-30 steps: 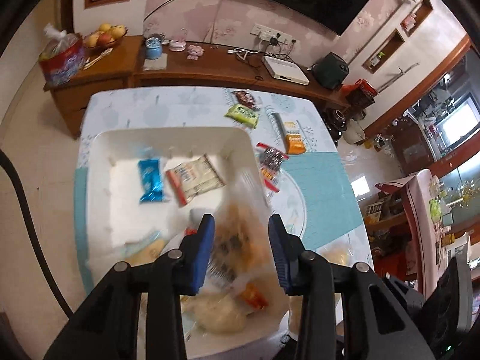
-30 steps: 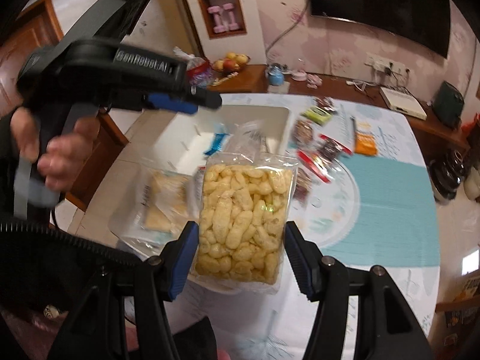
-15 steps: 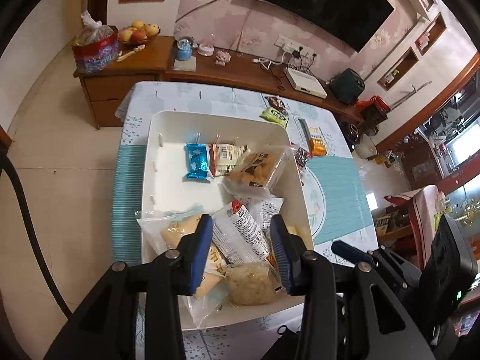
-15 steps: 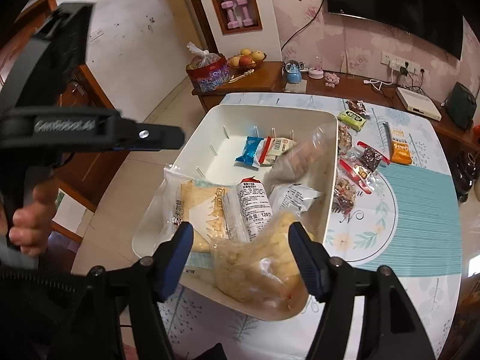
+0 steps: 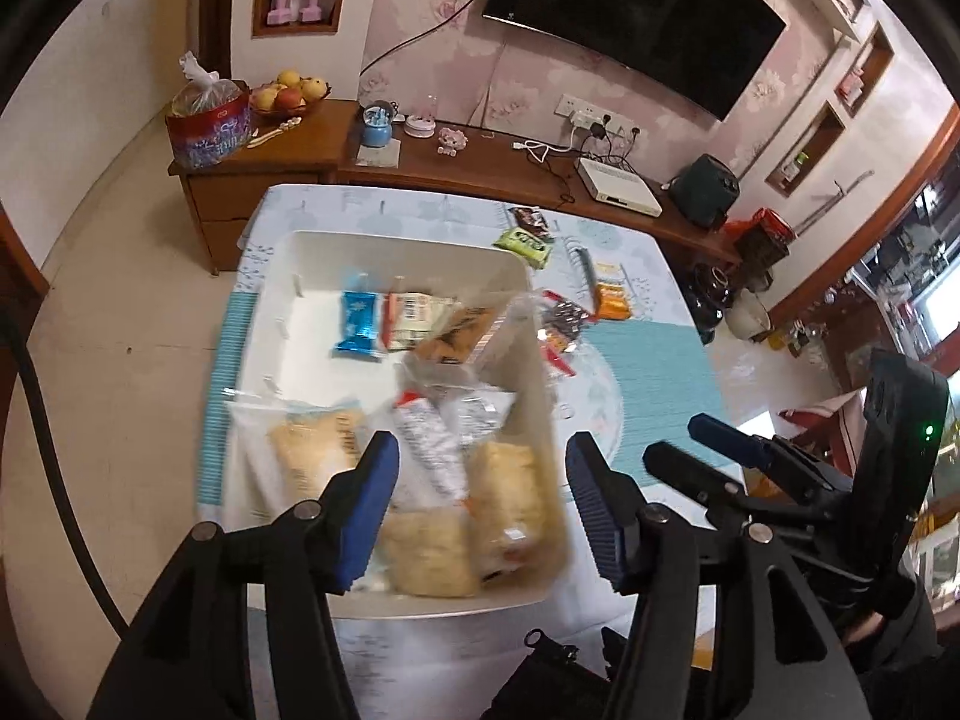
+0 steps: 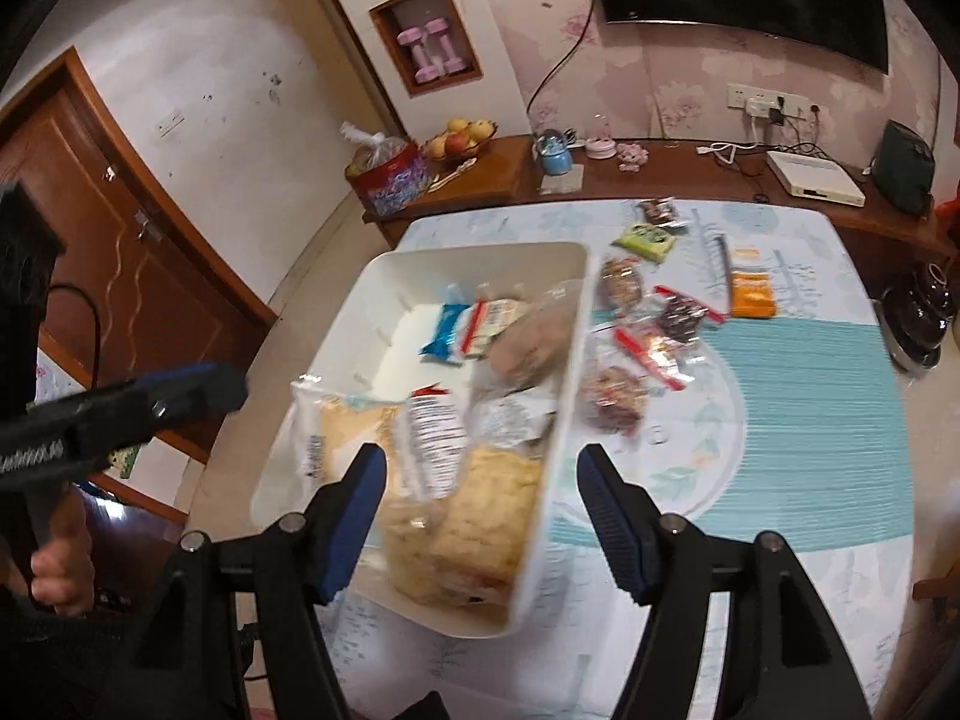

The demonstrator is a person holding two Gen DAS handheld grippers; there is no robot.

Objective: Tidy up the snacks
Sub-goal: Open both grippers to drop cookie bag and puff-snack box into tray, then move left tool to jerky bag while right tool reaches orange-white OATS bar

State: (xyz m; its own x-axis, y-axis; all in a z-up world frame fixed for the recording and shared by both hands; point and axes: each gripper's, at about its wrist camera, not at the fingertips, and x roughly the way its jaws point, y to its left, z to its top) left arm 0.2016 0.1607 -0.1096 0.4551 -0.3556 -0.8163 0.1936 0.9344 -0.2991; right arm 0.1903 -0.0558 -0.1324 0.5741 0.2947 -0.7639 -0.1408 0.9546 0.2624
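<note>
A white bin (image 5: 414, 249) (image 6: 480, 255) stands on the table and holds several snack bags: a blue packet (image 5: 359, 331) (image 6: 445, 333), yellow puffs (image 5: 510, 495) (image 6: 480, 516), and a white labelled bag (image 5: 429, 444) (image 6: 435, 438). Loose snacks lie on the table to its right: a green packet (image 5: 523, 245) (image 6: 647, 237), an orange packet (image 5: 613, 305) (image 6: 751, 295), and red-and-dark packets (image 5: 561, 324) (image 6: 678, 315). My left gripper (image 5: 480, 510) is open and empty above the bin's near end. My right gripper (image 6: 480, 516) is open and empty above the puffs.
A wooden sideboard (image 5: 456, 171) runs behind the table, with a fruit bowl (image 5: 288, 97), a red tin (image 5: 210, 126) and a white box (image 5: 618, 195). A teal placemat (image 6: 828, 420) covers the table's right side. The other gripper shows at right (image 5: 780, 480) and at left (image 6: 120, 414).
My right gripper let go of the yellow puffs bag into the bin's near end and drew back, open. My left gripper lifted back from the bin and its jaws opened wider.
</note>
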